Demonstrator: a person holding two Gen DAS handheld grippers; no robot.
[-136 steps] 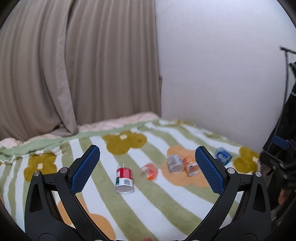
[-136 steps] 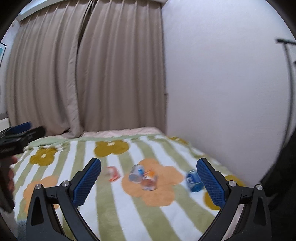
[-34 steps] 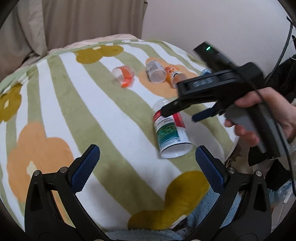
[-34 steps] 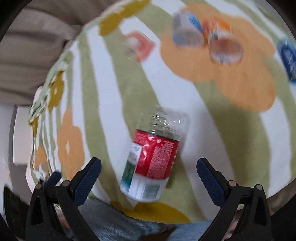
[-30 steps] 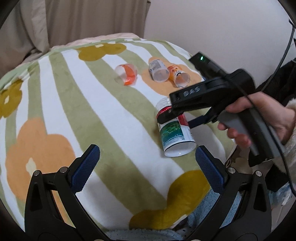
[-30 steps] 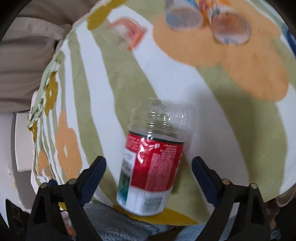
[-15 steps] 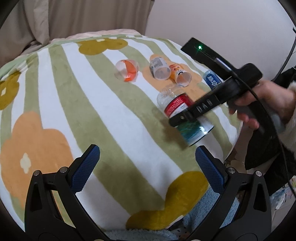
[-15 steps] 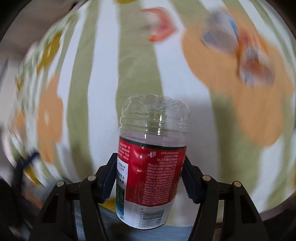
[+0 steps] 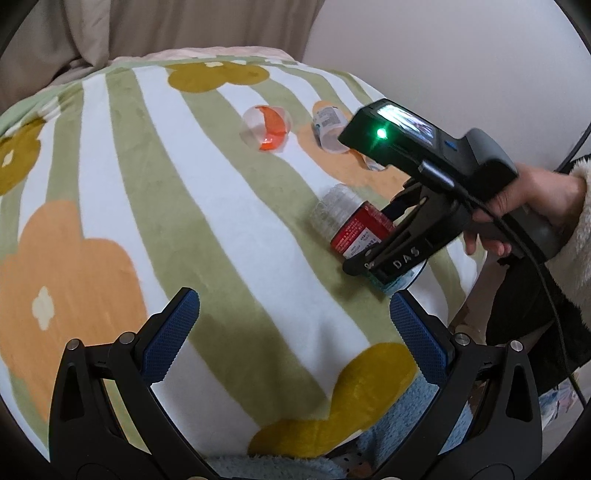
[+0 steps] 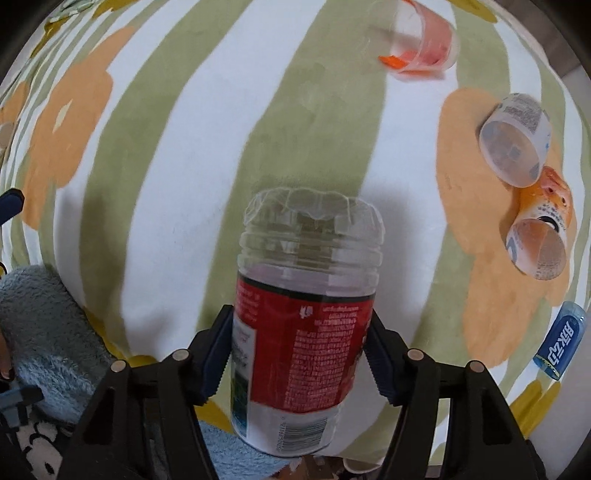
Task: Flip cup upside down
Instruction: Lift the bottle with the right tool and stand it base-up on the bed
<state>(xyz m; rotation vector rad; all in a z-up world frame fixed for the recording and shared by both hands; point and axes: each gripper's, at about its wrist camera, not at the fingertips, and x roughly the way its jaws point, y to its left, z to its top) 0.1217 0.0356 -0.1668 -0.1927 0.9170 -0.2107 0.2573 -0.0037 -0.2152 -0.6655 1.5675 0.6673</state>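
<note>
On the soft fleece blanket [image 9: 207, 206] striped in green and white with orange and mustard flowers, the left wrist view shows a bed that fills most of the frame, with beige curtains [image 9: 147, 26] at 12 o'clock and a plain white wall [image 9: 443, 48] at 1 o'clock. The left gripper [image 9: 293, 328] hangs at 6 o'clock with its blue-padded jaws spread wide and nothing between them. At 3 o'clock the right gripper [image 9: 384, 240] clamps the clear plastic cup with a red and green label [image 9: 354, 229], tilted just above the blanket. A clear cup with an orange band [image 9: 266, 127] lies at 12 o'clock.

In the right wrist view, the jaws are closed against the labelled cup [image 10: 306, 332] at 6 o'clock. A white-labelled cup [image 10: 515, 144] and an orange-labelled cup [image 10: 541, 240] lie touching at 2 to 3 o'clock, and a blue can [image 10: 561, 341] lies at 4 o'clock. A blue fluffy cloth [image 10: 40, 328] shows at 8 o'clock.
</note>
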